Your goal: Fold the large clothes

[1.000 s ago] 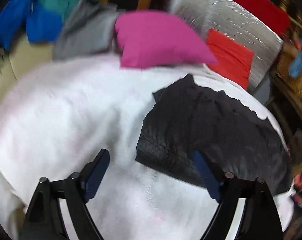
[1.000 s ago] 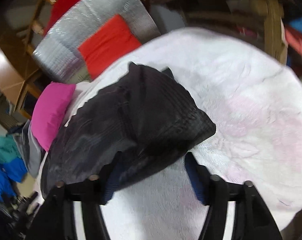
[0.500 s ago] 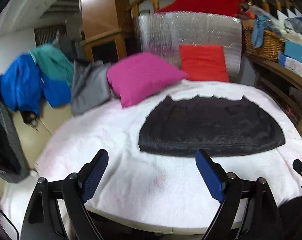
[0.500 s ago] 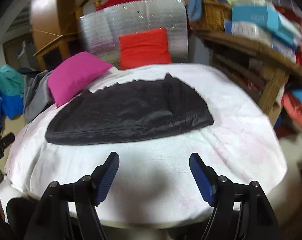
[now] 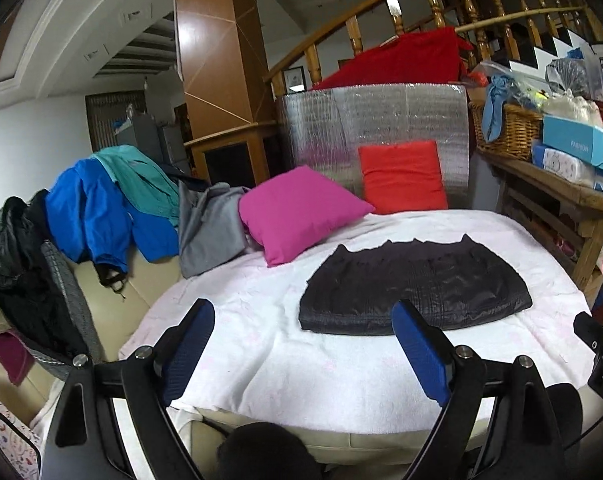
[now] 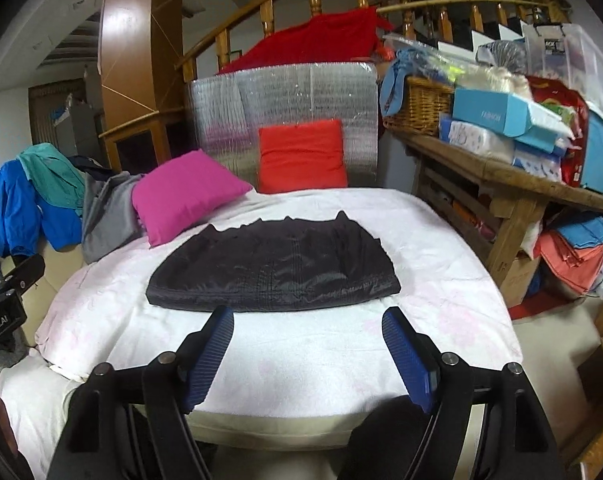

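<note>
Garment (image 5: 415, 288) lies folded; only the right view shows orange clothes (image 6: 573, 252); both hand-held grippers gape empty

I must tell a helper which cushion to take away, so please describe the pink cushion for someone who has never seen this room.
Find the white blanket with the black folded garment on it. At its far edge, before the silver panel, lie two cushions. The pink cushion is the left one, tilted beside the grey clothes; the other, the red cushion, stands upright.

White-covered bed (image 5: 341, 364) filling centre frame; folded black garment (image 5: 415, 286) lying flat mid-right, pink cushion (image 5: 301, 212) at upper-left edge.
</note>
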`<state>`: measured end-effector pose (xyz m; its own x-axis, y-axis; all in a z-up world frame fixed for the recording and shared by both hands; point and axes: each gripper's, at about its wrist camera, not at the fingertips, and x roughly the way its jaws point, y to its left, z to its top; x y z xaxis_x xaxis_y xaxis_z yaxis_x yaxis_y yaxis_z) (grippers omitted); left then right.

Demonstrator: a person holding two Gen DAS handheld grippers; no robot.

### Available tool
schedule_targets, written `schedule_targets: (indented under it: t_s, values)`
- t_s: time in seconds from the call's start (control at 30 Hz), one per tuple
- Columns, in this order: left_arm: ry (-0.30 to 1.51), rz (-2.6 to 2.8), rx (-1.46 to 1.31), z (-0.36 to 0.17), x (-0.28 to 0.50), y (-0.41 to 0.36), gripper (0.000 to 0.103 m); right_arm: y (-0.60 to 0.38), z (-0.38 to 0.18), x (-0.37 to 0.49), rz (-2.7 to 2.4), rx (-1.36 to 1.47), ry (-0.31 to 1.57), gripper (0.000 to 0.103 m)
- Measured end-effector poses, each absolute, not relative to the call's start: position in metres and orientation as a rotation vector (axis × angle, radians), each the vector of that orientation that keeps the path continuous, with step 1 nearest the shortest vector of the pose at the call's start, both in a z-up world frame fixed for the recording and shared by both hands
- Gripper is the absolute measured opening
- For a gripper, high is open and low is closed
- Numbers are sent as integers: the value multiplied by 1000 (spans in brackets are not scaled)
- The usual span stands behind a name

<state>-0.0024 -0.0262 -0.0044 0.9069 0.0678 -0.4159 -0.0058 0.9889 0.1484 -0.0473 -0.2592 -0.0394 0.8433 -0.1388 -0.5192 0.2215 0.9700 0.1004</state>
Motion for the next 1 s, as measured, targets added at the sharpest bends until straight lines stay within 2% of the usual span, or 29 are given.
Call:
schedule_targets:
  t_s: [0.43,1.0]
  values:
    - [394,27,142,31,-40,-29,91,-251,-14,-75,-193,169,521,80]
    - [458,39,122,18,-19,-30,91,-256,-21,-49,-207,166,589,80]
